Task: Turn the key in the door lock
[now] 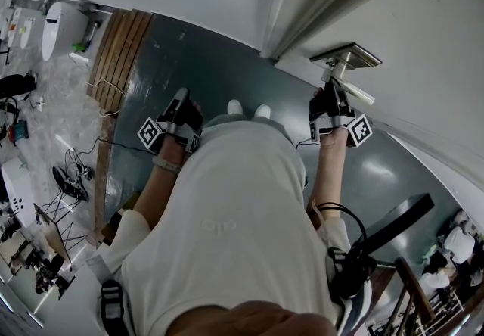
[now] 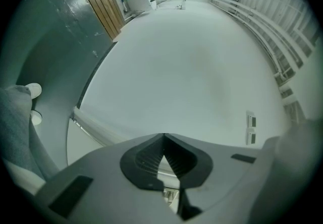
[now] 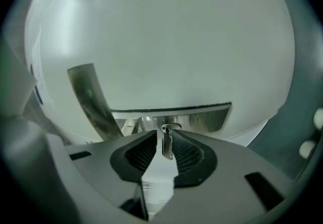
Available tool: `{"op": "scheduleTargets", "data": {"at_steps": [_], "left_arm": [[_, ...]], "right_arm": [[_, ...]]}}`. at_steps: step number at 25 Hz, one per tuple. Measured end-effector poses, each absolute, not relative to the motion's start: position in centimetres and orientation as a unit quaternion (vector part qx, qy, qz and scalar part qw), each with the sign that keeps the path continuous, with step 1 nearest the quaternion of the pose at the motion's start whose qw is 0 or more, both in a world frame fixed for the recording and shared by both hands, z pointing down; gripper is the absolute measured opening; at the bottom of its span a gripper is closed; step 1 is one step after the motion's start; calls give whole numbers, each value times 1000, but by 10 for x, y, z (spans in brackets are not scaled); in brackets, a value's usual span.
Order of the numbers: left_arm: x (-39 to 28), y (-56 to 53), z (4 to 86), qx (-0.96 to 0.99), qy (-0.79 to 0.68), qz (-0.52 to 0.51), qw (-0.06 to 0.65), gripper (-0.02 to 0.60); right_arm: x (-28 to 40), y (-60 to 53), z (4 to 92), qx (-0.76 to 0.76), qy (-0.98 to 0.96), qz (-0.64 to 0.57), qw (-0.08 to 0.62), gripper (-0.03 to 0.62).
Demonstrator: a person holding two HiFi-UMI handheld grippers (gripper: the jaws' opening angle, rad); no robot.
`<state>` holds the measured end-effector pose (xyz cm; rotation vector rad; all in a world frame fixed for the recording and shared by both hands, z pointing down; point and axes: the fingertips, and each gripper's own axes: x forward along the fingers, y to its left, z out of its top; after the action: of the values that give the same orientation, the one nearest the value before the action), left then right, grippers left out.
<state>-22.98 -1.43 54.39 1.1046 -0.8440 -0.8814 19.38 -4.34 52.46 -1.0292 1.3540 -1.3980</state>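
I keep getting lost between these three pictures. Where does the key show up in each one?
Head view: not visible; the right gripper covers it, just below the silver lock plate.
Left gripper view: not in it.
Right gripper view: low centre; the key stands edge-on between the jaws.
Shared landmark: the lock plate, seen in the head view and the right gripper view.

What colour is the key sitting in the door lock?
The key is silver metal; the right gripper view shows it best.
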Motion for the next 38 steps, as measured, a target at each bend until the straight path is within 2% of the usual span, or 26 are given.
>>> {"op": "scheduleTargets", "data": {"at_steps": [3,9,11,18,22,38], "left_arm": [[-228,-16,545,490,-373,-393,684,8],[-223,-16,545,487,-364,-392,691,8],[-222,-17,545,485,-361,-392,693,8],[-225,-13,547,479,-361,-401,692,8],[-231,-9,550,473,-366,-409,689,8],[-242,-6,559,465,-374,-418,685,8]], "right_arm": [[203,-31,513,-508,619,-501,328,80],[199,-6,505,-623,742,-221,-113,80],[187,-4,503,-612,747,-122,-228,80],[157,-11,507,-545,692,125,-457,80],[152,-16,523,-502,652,198,-532,80],[149,-50,532,-511,580,251,-582,91]]}}
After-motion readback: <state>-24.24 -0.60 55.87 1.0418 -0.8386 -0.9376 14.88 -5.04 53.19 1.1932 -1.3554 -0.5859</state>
